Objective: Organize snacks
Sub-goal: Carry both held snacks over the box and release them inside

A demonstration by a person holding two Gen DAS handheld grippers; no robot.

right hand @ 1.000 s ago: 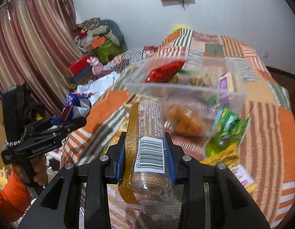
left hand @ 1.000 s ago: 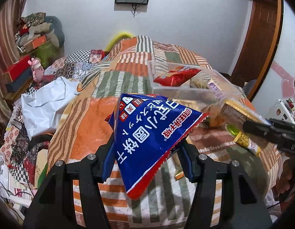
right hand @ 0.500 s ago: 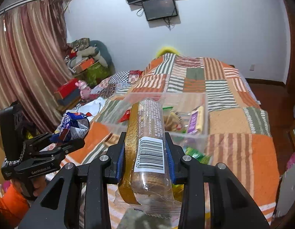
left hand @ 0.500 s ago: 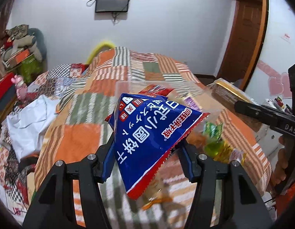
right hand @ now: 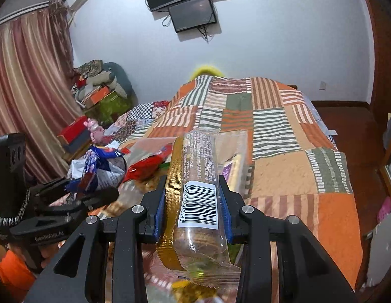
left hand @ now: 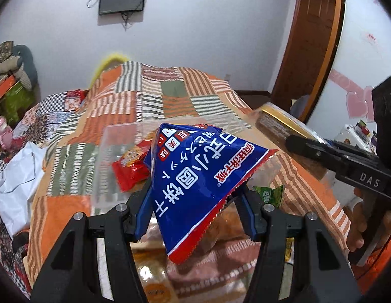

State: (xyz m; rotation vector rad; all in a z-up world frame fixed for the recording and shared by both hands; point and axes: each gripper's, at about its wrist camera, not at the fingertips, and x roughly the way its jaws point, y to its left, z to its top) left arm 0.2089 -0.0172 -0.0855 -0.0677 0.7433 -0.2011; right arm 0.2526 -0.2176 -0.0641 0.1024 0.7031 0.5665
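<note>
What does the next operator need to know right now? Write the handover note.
Left gripper: shut on the blue snack bag, held in the air over the clear plastic bin.
Right gripper: shut on the cookie roll, also held above the bin.
Bin sits on the patchwork bedspread and already holds a red packet and a purple-labelled bar.
Done: both snacks picked up and brought over the bin.
Left: lower and release each into the bin; a green packet beside the bin probably goes in too.

Black left gripper (left hand: 195, 212) with blue pads (left hand: 142, 214), silver screws; right gripper (right hand: 193, 212) alike; orange sleeve (left hand: 372, 270)
</note>
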